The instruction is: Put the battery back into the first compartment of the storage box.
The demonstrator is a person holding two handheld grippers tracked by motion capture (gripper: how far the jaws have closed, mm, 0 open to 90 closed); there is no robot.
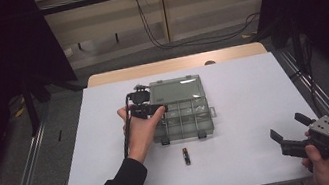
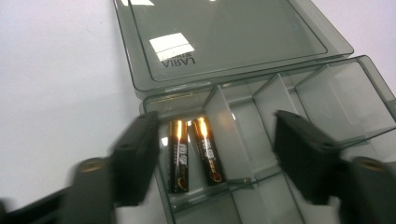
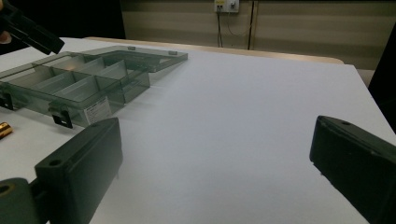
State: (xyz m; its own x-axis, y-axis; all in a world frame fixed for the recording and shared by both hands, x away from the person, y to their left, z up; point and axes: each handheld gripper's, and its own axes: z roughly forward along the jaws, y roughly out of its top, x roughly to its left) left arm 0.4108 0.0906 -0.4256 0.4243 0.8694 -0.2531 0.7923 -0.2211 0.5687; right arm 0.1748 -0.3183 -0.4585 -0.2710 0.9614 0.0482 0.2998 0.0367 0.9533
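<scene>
Batteries (image 2: 196, 154), two side by side, lie in the organiser box's (image 1: 181, 115) near-left compartment under the released left gripper (image 2: 215, 158). From above, a third battery (image 1: 186, 156) lies near the box; the right gripper (image 1: 290, 128) gapes empty, well apart.

Two batteries (image 2: 196, 154) lie side by side in the organiser box's (image 1: 209, 128) near-left compartment, its lid (image 1: 176, 90) open flat behind. A third battery (image 1: 186, 156) lies on the table (image 1: 243, 89) just before the box.
</scene>
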